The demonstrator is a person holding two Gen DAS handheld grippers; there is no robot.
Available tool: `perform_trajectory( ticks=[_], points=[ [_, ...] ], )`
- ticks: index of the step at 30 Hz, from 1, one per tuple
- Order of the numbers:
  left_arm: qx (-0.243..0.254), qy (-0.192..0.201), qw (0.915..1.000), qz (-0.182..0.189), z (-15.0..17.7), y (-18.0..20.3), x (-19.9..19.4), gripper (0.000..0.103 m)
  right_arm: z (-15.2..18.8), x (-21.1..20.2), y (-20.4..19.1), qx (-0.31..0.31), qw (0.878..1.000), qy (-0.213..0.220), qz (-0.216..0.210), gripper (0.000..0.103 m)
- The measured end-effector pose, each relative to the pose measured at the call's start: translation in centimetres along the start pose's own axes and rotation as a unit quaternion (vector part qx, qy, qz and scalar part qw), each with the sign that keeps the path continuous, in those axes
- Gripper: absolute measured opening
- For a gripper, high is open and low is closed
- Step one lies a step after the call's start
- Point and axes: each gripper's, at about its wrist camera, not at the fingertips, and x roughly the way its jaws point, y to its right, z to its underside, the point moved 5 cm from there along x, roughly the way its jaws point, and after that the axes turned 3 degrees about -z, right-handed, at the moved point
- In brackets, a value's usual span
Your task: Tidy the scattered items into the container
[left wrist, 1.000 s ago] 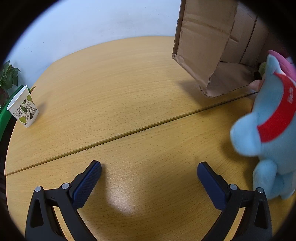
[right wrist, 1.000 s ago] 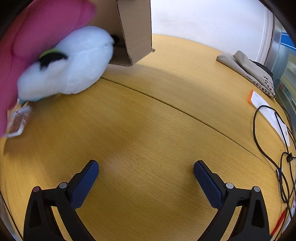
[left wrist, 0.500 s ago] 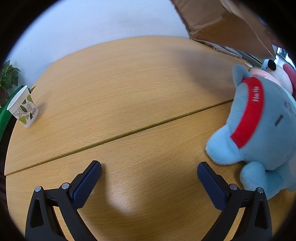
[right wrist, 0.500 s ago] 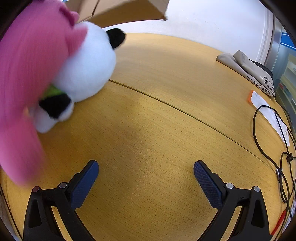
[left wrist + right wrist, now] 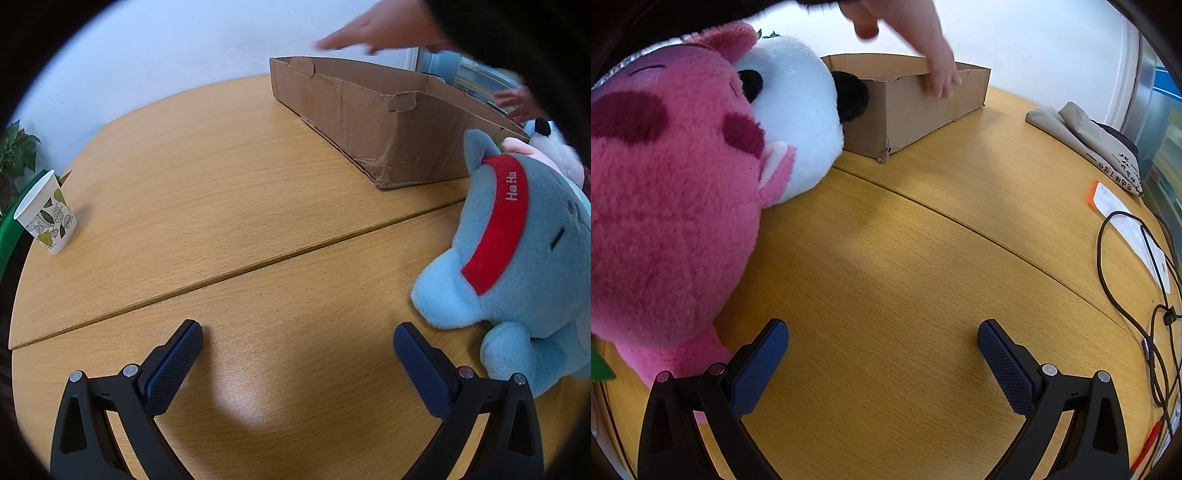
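I am keeping both the left gripper and the right gripper wide open and empty over the table. A hand is touching the cardboard box, probably positioning it. The blue plush, pink plush and panda are lying beside it, outside, waiting.

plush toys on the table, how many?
3. The blue plush lies just right of the left gripper. The pink plush sits left of the right gripper, the panda plush behind it by the cardboard box. More may be hidden.
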Motion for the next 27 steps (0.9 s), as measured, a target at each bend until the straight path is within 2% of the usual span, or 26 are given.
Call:
perform_trajectory(
  ticks=[27],
  points=[
    [0.000,0.000,1.0000,0.000,-0.01,-0.05,0.01,0.103,0.00,0.00,-0.05,-0.007,1.000,0.000,-0.006,0.103]
  ],
)
